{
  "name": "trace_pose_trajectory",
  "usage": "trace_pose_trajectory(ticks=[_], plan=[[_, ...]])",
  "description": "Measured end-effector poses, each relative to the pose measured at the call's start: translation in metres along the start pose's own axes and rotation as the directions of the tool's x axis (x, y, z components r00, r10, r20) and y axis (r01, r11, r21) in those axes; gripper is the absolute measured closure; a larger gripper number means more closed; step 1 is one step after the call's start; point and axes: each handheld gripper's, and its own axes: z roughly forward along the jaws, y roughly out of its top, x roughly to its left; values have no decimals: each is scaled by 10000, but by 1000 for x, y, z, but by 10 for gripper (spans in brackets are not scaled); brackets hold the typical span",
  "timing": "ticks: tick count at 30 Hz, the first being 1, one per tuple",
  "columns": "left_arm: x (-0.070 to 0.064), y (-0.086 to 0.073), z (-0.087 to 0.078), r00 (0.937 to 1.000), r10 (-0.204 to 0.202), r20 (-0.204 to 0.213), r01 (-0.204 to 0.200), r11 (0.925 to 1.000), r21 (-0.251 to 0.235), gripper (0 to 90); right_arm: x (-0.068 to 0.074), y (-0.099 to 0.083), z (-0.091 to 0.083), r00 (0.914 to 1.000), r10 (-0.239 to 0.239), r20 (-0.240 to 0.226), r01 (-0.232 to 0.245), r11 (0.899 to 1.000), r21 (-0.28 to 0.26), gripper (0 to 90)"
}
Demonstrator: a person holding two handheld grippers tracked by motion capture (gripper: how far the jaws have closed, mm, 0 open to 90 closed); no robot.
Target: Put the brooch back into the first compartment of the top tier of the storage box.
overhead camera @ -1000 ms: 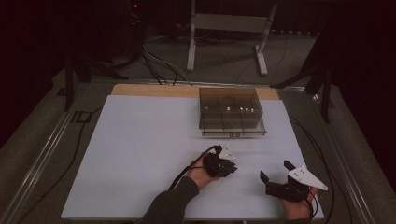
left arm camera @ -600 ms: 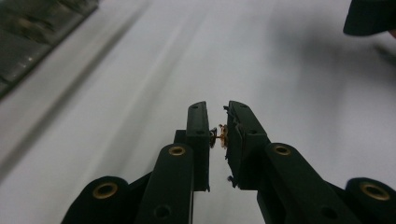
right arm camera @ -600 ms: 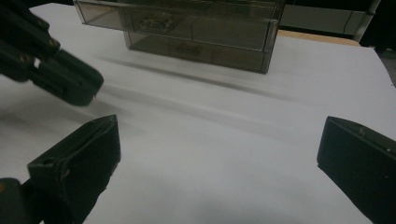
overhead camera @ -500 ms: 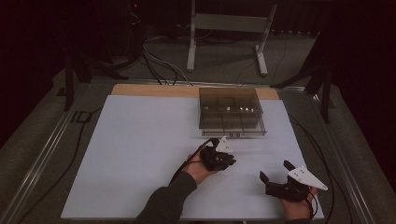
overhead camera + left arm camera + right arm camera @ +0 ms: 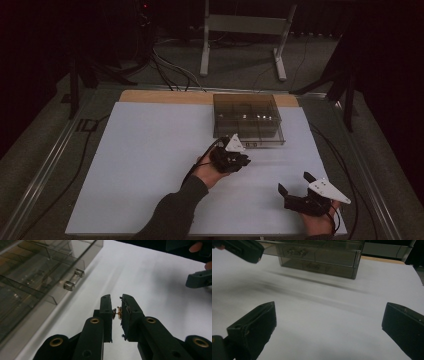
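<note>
A smoky clear plastic drawer box (image 5: 247, 120) stands at the back of the white sheet (image 5: 145, 165). My left gripper (image 5: 241, 161) hovers just in front of the box. In the left gripper view its jaws (image 5: 116, 300) are nearly closed on a small brass part (image 5: 117, 313) pinched between the pads. Two silvery drawer knobs (image 5: 74, 279) on the box (image 5: 30, 277) lie just left of the jaws. My right gripper (image 5: 292, 181) rests open near the front right corner, with bare sheet between its jaws (image 5: 328, 322). The box (image 5: 319, 255) shows beyond them.
A wooden table edge (image 5: 165, 96) runs behind the sheet. Cables trail over the floor on both sides, and a metal stand (image 5: 240, 35) is behind the table. The sheet's left half is bare. The right gripper's jaw (image 5: 200, 280) shows at the upper right of the left gripper view.
My left gripper has moved forward, toward the front of the drawer box. The right gripper has stayed where it was, still open.
</note>
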Motion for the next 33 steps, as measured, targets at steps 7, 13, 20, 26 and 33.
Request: trace_pose_trajectory(ticks=[7,13,20,26,33], plan=[[7,7,-5,9998,-24,-187,23,10000,-48,806,0,0,0,10000,-6,6,6,10000,0,0],[13,10,-8,9993,-171,-336,168,9998,-95,806,0,0,0,10000,-4,-3,4,10000,-5,0],[20,13,-10,9983,-239,-529,235,9997,-86,806,0,0,0,10000,-2,-5,2,10000,-4,0],[25,16,-12,9971,-316,-691,306,9994,-159,806,-1,0,0,10000,17,-8,-17,10000,2,0],[32,19,-15,9948,-415,-929,396,9990,-222,806,-1,0,0,10000,34,-21,-34,10000,11,0]])
